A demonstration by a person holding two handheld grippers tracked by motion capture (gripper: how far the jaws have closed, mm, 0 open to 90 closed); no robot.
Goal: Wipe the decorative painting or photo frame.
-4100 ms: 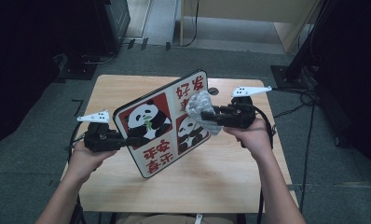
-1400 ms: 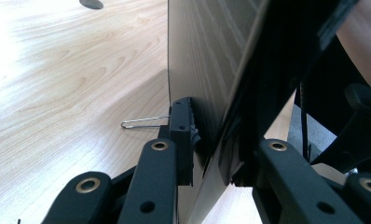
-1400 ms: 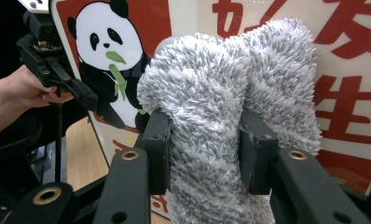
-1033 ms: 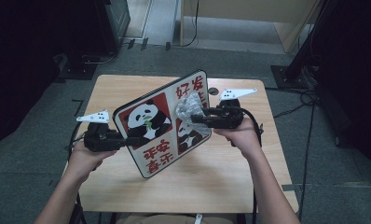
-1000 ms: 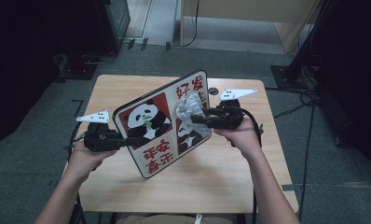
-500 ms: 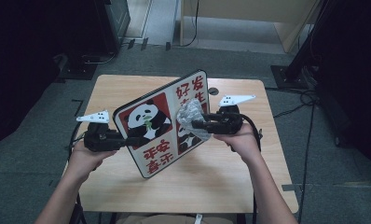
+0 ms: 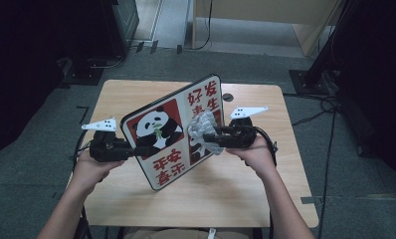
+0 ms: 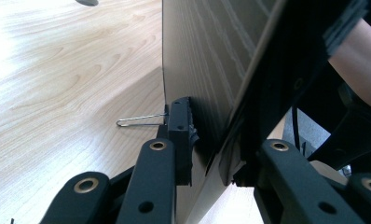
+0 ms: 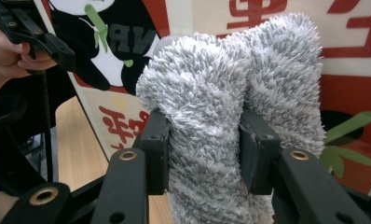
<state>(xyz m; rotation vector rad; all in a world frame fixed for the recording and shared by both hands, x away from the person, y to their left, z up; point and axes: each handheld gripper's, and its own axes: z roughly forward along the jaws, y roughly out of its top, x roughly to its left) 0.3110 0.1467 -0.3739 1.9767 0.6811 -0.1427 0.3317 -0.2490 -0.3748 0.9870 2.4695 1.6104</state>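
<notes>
Nearest the viewer, at the table's (image 7: 136, 209) near edge, two forearms are seen coming in from below, one hand at each gripper. The left gripper (image 7: 136, 149) is held near the table's left edge; its jaws are clamped on the lower left edge of a panda board (image 7: 171, 134), with the board's thin edge pinched between the pads (image 8: 181, 135) in the left gripper view, its wood-grain back to one side. The board is held tilted above the middle of the table, its printed face turned up toward the high camera, with pandas and red characters on it. The right gripper (image 7: 206, 137) is held toward the table's right edge, its jaws closed on a fluffy grey cloth (image 9: 230, 116), which bulges out between and above them. The cloth is pressed against the board's printed face, on its right half, beside a panda picture. Farther off, a small dark hole (image 7: 228, 97) is seen in the tabletop near the far edge.
</notes>
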